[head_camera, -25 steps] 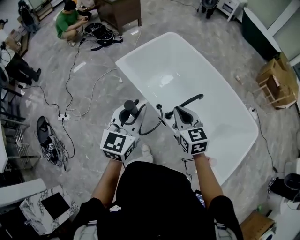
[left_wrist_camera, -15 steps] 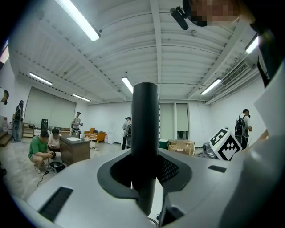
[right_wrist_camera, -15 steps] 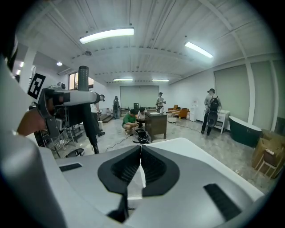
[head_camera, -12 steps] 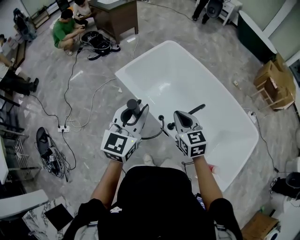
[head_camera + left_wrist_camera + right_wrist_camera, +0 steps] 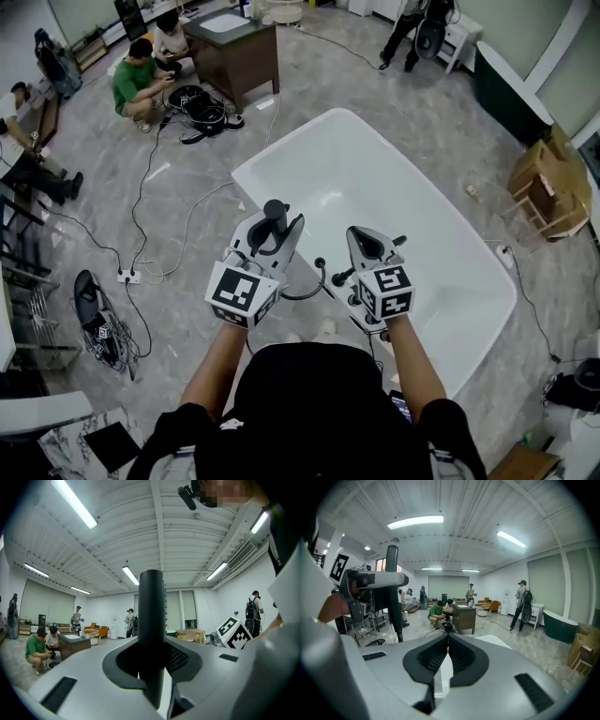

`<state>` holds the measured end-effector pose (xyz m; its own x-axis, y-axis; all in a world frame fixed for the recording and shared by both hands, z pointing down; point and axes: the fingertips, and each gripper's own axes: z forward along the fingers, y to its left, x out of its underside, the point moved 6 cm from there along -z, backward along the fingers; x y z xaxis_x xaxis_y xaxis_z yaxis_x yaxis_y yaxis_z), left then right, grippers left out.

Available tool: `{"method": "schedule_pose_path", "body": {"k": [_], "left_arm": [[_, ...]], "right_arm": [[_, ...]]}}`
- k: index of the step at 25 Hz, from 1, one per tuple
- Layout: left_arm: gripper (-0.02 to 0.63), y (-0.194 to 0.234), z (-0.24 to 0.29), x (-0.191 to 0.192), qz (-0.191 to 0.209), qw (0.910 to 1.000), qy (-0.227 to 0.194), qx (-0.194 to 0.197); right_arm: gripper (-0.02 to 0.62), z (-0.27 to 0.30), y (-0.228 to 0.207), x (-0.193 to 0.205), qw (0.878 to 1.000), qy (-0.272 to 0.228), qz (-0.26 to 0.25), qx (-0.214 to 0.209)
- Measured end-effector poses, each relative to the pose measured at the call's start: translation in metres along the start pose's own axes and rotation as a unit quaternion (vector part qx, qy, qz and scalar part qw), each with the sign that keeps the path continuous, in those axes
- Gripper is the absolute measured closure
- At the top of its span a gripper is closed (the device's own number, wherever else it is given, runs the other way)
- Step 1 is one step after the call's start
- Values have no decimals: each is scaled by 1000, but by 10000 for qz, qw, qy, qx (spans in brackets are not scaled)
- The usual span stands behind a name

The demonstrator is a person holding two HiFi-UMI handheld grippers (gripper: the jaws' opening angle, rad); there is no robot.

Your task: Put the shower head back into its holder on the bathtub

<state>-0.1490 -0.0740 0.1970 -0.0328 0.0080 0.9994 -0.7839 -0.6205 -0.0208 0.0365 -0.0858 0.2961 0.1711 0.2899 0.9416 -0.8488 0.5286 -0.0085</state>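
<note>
The black, stick-shaped shower head stands upright in the left gripper, whose tongs are clamped on its round handle. In the left gripper view the dark cylinder rises straight out from between the two grey jaws of that gripper, with the pads pressing on either side. A thin black hose hangs from the shower head's lower end and curves across towards the tub's near rim.

The right gripper is beside it and apart from it. In its own view the right gripper has its tongs closed together with nothing between them, and the left gripper with the shower head shows off to the left.

Both grippers are above the near edge of the large white oval bathtub. The basin shows only smooth white enamel and a patch of reflected light. Small black fittings stand on the near rim between the two grippers. Which of them is the holder cannot be told from here. The shower head is raised clear of them.

On the grey marbled floor beyond the tub, a crouching person in a green shirt is beside an open black bag. A dark brown cabinet carries a white washbasin on top.
</note>
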Motion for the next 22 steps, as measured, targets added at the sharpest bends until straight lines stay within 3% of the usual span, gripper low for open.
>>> {"method": "schedule_pose_path", "body": {"k": [10,22], "left_arm": [[494,-13,44,-23,162,9994,-243,198],[495,-18,69,61,-465,9961,698,287]], "right_arm": [[574,1,-32,-14,9999,-146,9,47],[572,14,-49,23,9990,289,313,93]]}}
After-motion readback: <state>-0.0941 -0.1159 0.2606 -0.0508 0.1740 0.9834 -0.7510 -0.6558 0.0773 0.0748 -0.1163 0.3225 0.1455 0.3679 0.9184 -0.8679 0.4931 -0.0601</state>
